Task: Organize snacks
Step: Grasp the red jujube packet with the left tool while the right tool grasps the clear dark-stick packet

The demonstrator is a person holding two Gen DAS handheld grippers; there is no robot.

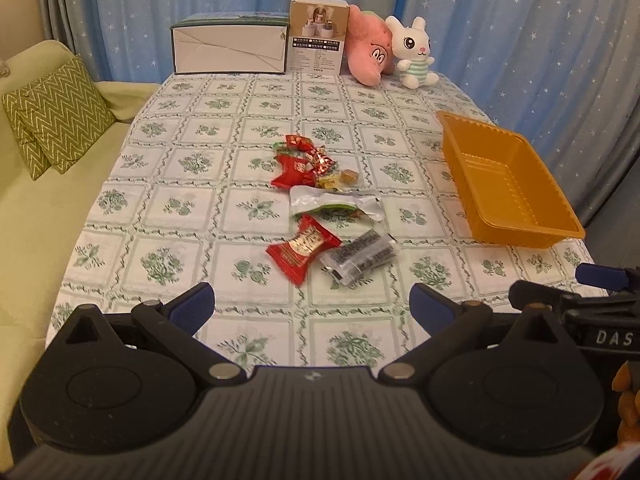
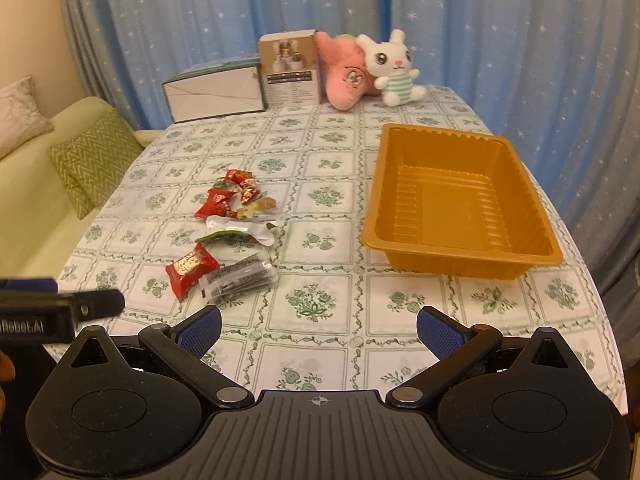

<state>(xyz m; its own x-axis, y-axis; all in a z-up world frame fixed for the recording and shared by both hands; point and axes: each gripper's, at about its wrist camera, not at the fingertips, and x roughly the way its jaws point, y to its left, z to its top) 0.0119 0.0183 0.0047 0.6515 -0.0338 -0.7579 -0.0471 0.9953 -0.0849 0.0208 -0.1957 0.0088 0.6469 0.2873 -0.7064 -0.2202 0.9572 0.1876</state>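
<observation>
- Left gripper (image 1: 312, 304) — fingers spread wide, nothing between them, hovering over the table's (image 1: 224, 216) near edge.
- Right gripper (image 2: 318, 326) likewise released and unladen.
- Snacks (image 1: 320, 204) lie mid-table in a loose row running near-to-far.
- Orange tray (image 2: 520, 208) sits right of them, well apart, long axis near-to-far, with no snack in it.

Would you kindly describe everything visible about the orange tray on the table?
The orange tray is a rectangular, thin moulded-plastic container with a flat outturned rim, ribbed inner walls and a stepped floor. It sits upright and empty on the patterned tablecloth, to the right of the snack pile, touching nothing but the cloth.
</observation>
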